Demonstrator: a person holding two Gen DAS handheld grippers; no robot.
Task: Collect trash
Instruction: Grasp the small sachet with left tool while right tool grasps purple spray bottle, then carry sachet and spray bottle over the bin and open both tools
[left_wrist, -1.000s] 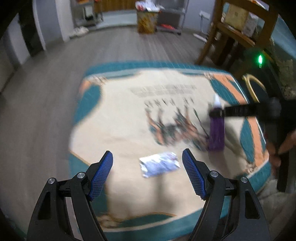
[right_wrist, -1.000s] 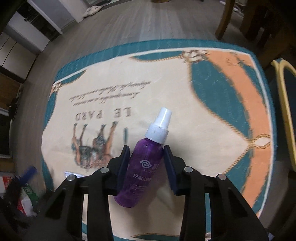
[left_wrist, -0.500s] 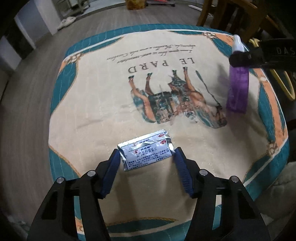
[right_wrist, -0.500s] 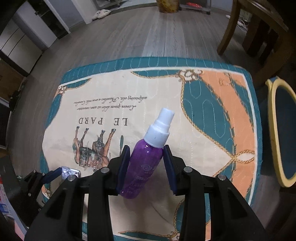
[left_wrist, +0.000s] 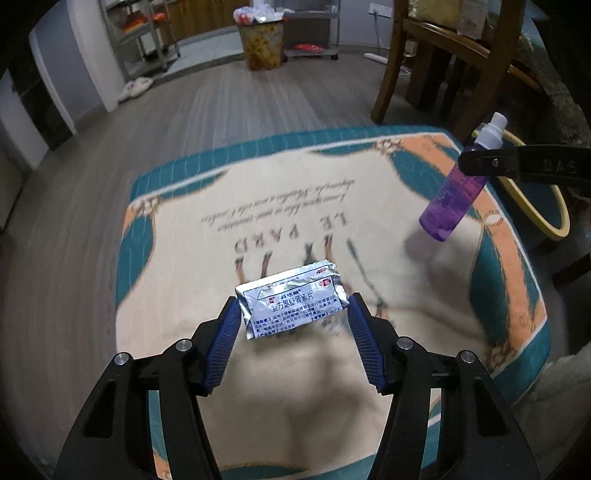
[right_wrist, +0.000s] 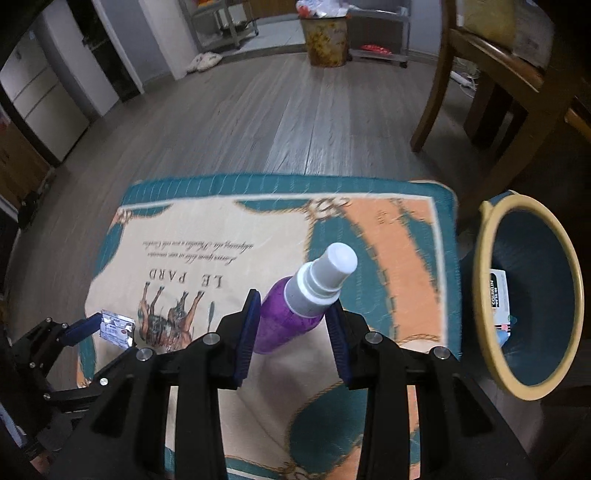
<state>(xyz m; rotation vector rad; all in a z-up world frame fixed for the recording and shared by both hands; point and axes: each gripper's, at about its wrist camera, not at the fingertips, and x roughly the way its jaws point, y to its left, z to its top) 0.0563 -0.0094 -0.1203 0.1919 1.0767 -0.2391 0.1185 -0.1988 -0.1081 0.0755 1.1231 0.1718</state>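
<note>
While the rug (left_wrist: 207, 236) reads "LE PARD", left gripper (left_wrist: 293, 317) clamps a foil sachet (left_wrist: 291, 301), right gripper (right_wrist: 293, 328) a purple spray bottle (right_wrist: 291, 314), logo blurred.

Room light was dim and cool in both wrist views; the far floor toward 12 o'clock was brighter than the foreground. Fisheye bent the floorboards and darkened the corners to black. The rug (left_wrist: 369, 221) showed motion smear, lettering soft, worst toward its 6 o'clock edge. The foil packet (left_wrist: 291, 302) stayed sharp and threw glare off its silver face. A soft shadow lay on the rug below the purple spray bottle (left_wrist: 454, 195). In the right view the bottle's cap was slightly blurred.
</note>
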